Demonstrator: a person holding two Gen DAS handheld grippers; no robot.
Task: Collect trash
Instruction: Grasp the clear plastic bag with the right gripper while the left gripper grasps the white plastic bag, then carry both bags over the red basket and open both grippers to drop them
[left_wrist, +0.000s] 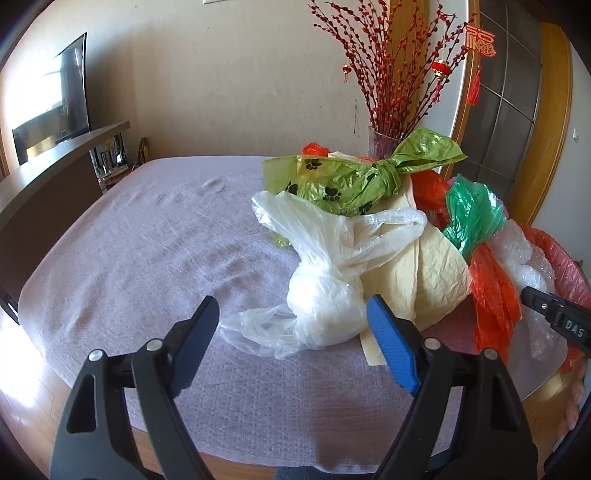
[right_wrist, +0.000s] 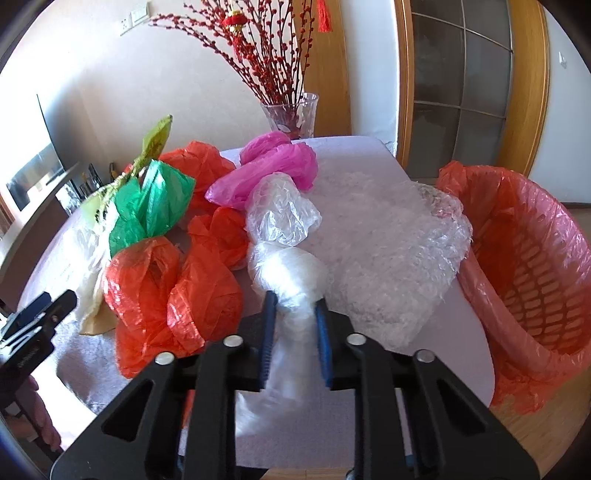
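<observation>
right hand-held gripper clamped on clear plastic bag, frame centre (lower end hidden behind fingers) | left hand-held gripper spread wide, holding nothing, before white bag | lined basket at right, bottom edge cut off | bench

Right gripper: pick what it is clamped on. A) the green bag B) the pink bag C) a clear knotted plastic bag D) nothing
C: in the right wrist view the right gripper pinches the clear knotted plastic bag between its blue pads.
</observation>
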